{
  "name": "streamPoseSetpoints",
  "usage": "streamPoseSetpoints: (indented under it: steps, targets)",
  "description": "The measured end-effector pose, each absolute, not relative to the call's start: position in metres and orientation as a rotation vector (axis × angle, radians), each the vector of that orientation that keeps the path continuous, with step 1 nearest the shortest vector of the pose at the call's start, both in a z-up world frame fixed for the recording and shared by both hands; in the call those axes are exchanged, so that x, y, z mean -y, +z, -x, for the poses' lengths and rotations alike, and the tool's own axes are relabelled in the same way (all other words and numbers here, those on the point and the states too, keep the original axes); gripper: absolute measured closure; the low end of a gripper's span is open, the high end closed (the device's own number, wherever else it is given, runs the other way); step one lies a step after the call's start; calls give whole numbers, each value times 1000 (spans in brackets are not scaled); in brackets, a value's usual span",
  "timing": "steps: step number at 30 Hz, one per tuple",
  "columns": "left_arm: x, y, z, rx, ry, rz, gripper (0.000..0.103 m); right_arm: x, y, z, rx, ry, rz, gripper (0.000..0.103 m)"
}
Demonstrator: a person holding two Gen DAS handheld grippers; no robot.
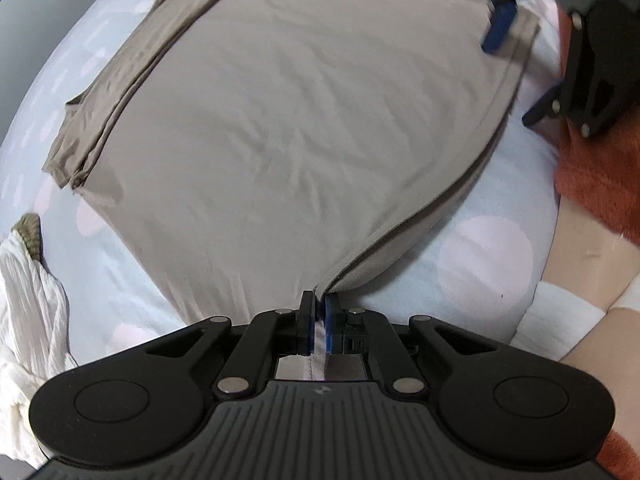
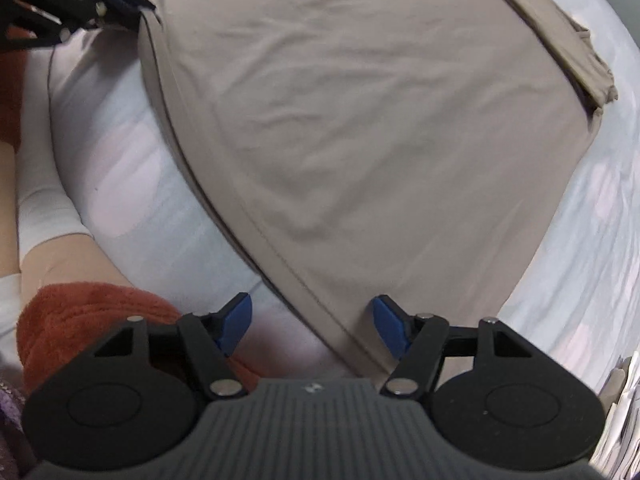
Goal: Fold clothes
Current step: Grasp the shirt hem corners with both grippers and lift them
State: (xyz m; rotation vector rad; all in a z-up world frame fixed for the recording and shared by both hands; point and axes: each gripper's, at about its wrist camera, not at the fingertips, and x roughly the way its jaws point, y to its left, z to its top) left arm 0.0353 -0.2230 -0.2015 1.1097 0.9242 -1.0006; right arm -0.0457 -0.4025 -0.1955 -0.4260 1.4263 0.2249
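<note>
1. The tan shirt (image 1: 288, 128) lies flat on the bed (image 1: 480, 248), spread out in front of both tongs.
2. The left tongs (image 1: 319, 304) are closed tight on the near corner of the shirt's hem. That corner is pulled up a little off the bed.
3. The right tongs (image 2: 312, 320) are open. The other hem corner sits between the two blue pads (image 2: 387, 326), but they do not pinch it yet.
4. On the far side from the tongs, the sleeves (image 1: 120, 92) are already folded in on top of the shirt. So the side folds look done.
5. What is left, I think: the right tongs must grab their corner, then both tongs lift the hem and lay it over toward the far end.
6. A white cloth (image 1: 28, 300) lies bunched to the left of the left tongs. It looks not folded yet.
</note>
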Motion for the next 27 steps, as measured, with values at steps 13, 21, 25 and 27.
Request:
streamPoseSetpoints:
  steps: [13, 21, 25, 27]
  targets:
    - [227, -183, -36, -860, -959, -1039, 100, 399, -187, 65, -1277, 90, 574, 97]
    - [234, -169, -51, -829, -896, -994, 100, 402, -163, 48, -1190, 24, 563, 97]
    - [239, -168, -60, -811, -861, -968, 100, 421, -156, 21, -1141, -26, 521, 97]
    - [241, -172, -67, -798, -858, -961, 100, 426, -162, 14, -1141, -27, 509, 96]
